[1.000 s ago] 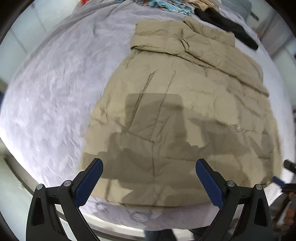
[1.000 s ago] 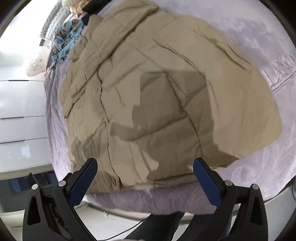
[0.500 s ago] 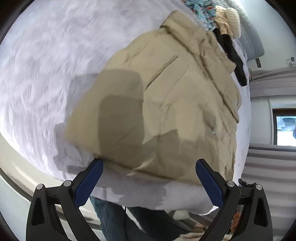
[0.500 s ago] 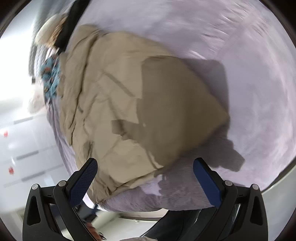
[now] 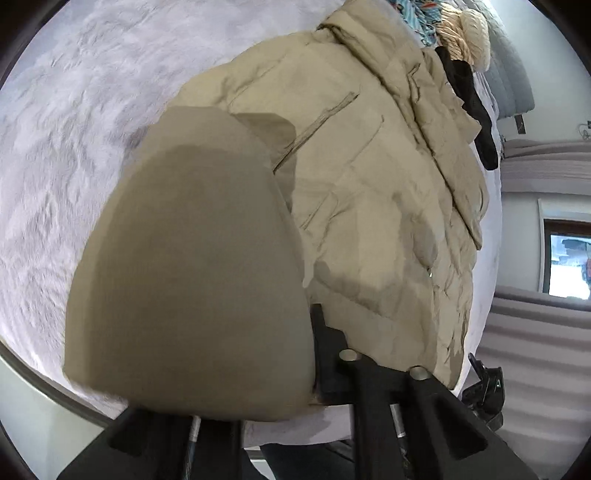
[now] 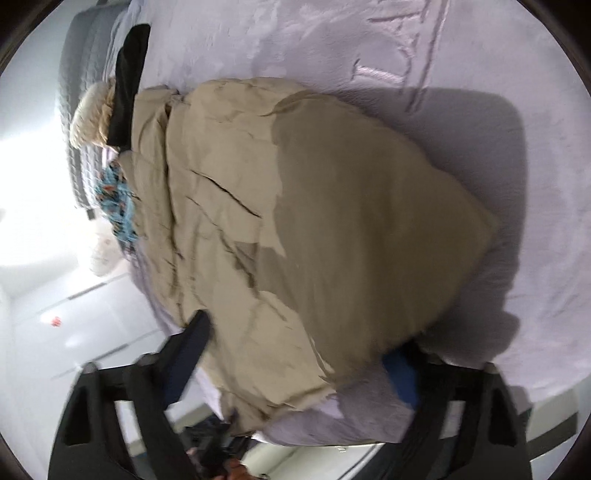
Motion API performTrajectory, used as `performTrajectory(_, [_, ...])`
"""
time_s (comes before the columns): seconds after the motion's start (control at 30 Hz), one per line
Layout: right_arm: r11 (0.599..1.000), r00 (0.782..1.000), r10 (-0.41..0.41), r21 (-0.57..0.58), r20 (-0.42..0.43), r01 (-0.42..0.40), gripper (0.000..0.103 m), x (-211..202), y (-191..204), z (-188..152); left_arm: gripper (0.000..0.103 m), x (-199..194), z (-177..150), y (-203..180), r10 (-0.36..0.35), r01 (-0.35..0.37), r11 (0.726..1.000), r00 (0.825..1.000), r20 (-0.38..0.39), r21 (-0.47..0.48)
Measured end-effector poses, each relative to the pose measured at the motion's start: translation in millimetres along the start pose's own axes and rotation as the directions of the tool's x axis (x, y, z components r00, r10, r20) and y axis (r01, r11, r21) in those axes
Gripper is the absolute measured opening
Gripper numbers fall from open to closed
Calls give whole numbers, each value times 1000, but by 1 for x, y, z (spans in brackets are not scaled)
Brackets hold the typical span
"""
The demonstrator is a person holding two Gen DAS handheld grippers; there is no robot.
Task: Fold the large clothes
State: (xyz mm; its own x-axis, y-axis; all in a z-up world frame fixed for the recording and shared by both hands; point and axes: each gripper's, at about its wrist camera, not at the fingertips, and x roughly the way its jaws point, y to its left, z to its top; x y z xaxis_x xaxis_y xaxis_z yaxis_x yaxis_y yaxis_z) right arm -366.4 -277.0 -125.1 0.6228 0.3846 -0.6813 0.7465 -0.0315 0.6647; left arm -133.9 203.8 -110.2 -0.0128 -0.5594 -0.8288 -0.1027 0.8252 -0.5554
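In your left wrist view, the beige puffer jacket (image 5: 373, 192) lay spread on the lilac plush blanket (image 5: 55, 155) covering the bed, its collar end away from you. One lower corner of the jacket was lifted and filled the near half of the view, shadowed and hiding most of your left gripper (image 5: 258, 369). Only the right finger showed, pressed against the edge of that raised fold; the other was behind the fabric, so the jaws appeared to be closed on the corner, though I cannot tell for sure. Beyond the collar lay a black garment (image 5: 476, 107), a cream knitted hat (image 5: 469, 35) and a blue patterned cloth (image 5: 417, 18), all close together near the grey headboard (image 5: 513, 85).

In your right wrist view, the jacket (image 6: 229, 177) lay on the same blanket (image 6: 369, 44), with its other lower corner raised and draped over your right gripper (image 6: 291, 354). The jaws stood wide apart, one finger on each side of the lifted hem, fabric sagging between them; the picture was blurred, so contact at the blue pads (image 6: 402, 380) was unclear. The black garment (image 6: 129, 85), the hat (image 6: 92, 118) and the patterned cloth (image 6: 118, 199) sat just past the collar.
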Motion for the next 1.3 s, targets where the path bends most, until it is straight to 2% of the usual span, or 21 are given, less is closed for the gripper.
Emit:
performTrajectory(0.03, [1000,1000,13,8,6,-13,61,0,1,0,11,-5,1,-4,-3,2,1000,1000,13,18])
performTrajectory(0.07, [1000,1000,10,9,14,-10,31,0,4,0,10,-11,2,-7,-9,8,999,1000,24,34])
performTrajectory(0.1, [1000,1000,-15,7,24,15,16,-1,7,-1,10,-19,4,-12,-20,17,998,999,39,53])
performTrajectory(0.13, [1000,999,-26,2,30,25,12,-2,9,-2,10,-26,6,-16,-32,28,997,998,52,70])
performTrajectory(0.23, [999,999,-6,-42,52,8,11,-8,22,-8,10,-49,15,-31,-73,61,990,993,89,129])
performTrajectory(0.43, [988,995,26,-157,101,-9,10,-26,65,-14,10,-84,39,-66,-122,83,964,982,142,252])
performTrajectory(0.57, [971,991,55,-239,126,-23,10,-38,103,-13,10,-97,58,-92,-120,58,946,976,179,318])
performTrajectory(0.7, [940,990,77,-340,119,-33,10,-44,148,2,10,-109,81,-120,-116,24,938,962,246,346])
performTrajectory(0.87, [894,992,105,-444,73,-62,10,-36,211,37,10,-114,120,-161,-72,-42,944,941,330,327])
performTrajectory(1.0, [849,996,83,-526,40,-50,10,-14,274,81,10,-105,164,-196,-23,-110,947,914,406,302])
performTrajectory(1.07, [823,998,60,-567,34,-30,10,0,300,104,10,-93,185,-207,0,-135,948,905,425,288])
performTrajectory(1.13, [811,999,21,-585,36,4,10,23,322,127,11,-74,213,-217,56,-190,945,895,442,265])
performTrajectory(1.3, [815,997,-51,-575,51,71,10,88,346,173,11,-17,264,-219,155,-278,930,889,431,240])
